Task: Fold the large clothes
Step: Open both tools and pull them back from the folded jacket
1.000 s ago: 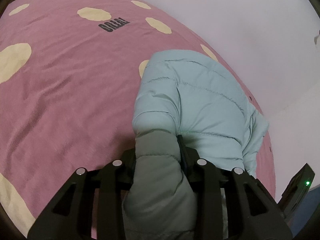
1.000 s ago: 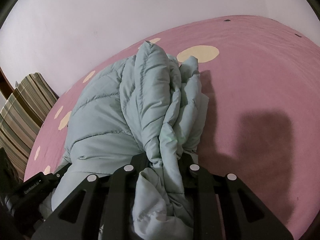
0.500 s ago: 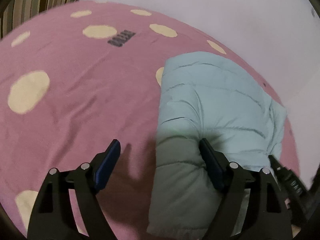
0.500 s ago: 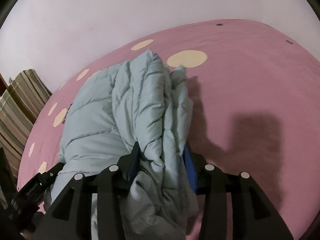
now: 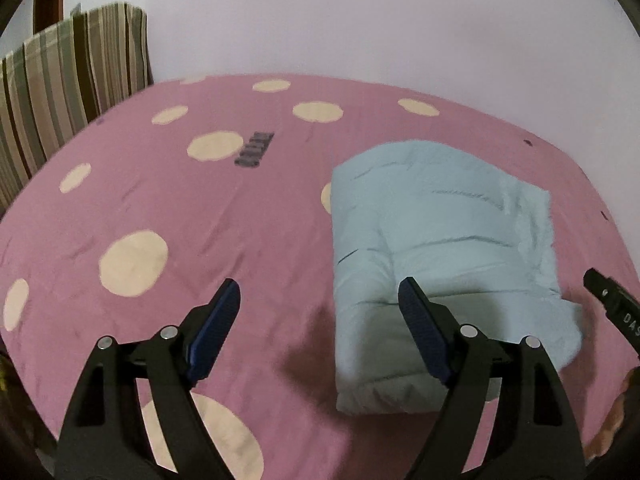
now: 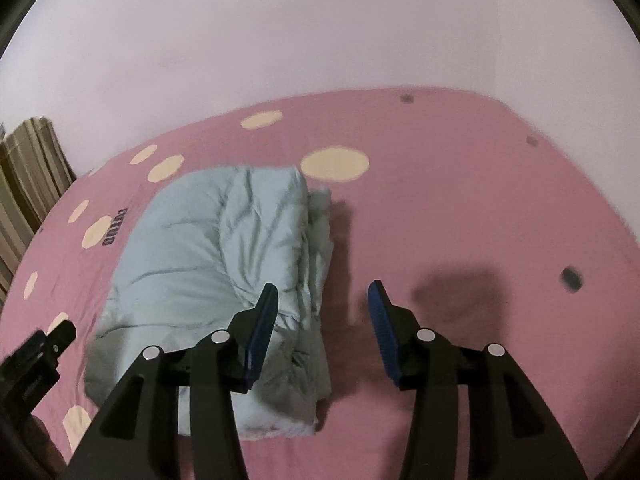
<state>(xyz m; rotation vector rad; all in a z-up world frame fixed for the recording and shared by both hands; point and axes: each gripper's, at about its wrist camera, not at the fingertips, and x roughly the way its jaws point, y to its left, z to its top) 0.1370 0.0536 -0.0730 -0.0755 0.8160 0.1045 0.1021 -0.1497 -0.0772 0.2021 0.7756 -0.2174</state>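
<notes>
Left gripper [image 5: 316, 300]: jaws wide, empty, left of folded jacket [image 5: 436, 248]. Jacket: compact puffy bundle on pink bedsheet [image 5: 200, 208]. Right gripper [image 6: 322, 300]: jaws opening, nothing between, at jacket's right edge. Folding looks finished; perhaps tidying left.

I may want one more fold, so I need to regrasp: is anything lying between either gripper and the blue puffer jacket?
Nothing visible. The left gripper and right gripper hang open just above the jacket, with only bare pink sheet around it.
</notes>
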